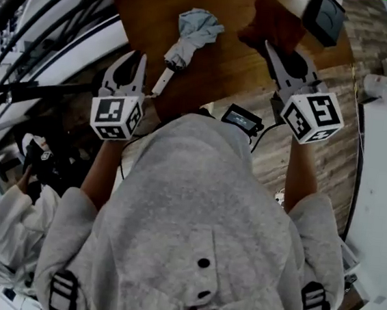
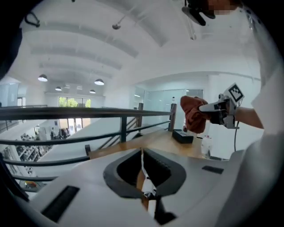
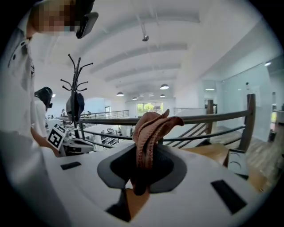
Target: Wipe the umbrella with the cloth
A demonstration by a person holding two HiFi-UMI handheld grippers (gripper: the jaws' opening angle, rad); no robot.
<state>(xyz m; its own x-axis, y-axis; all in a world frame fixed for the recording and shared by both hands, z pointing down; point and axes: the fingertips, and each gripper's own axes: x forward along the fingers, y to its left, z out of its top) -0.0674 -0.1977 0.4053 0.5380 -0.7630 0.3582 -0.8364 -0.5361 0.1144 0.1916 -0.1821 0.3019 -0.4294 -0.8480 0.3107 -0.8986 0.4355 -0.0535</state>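
Two hand-held grippers are hanging at the near edge of a wooden table (image 1: 154, 2), with the umbrella (image 1: 192, 34) lying between them

In the head view the folded grey-blue umbrella is resting on the table at 12 o'clock, its white handle (image 1: 163, 80) pointing toward 7 o'clock and ending just beside the left gripper (image 1: 132, 60), apart from it. The left gripper, at 9 o'clock, is standing with narrow jaws and a slim gap; its own view is showing a thin pale strip in that gap, too small to identify. The right gripper (image 1: 274, 49), at 2 o'clock, is clamping the rust-red cloth (image 1: 273, 20), which is bunching above its jaws. A black box (image 1: 325, 17) is sitting at 1 o'clock
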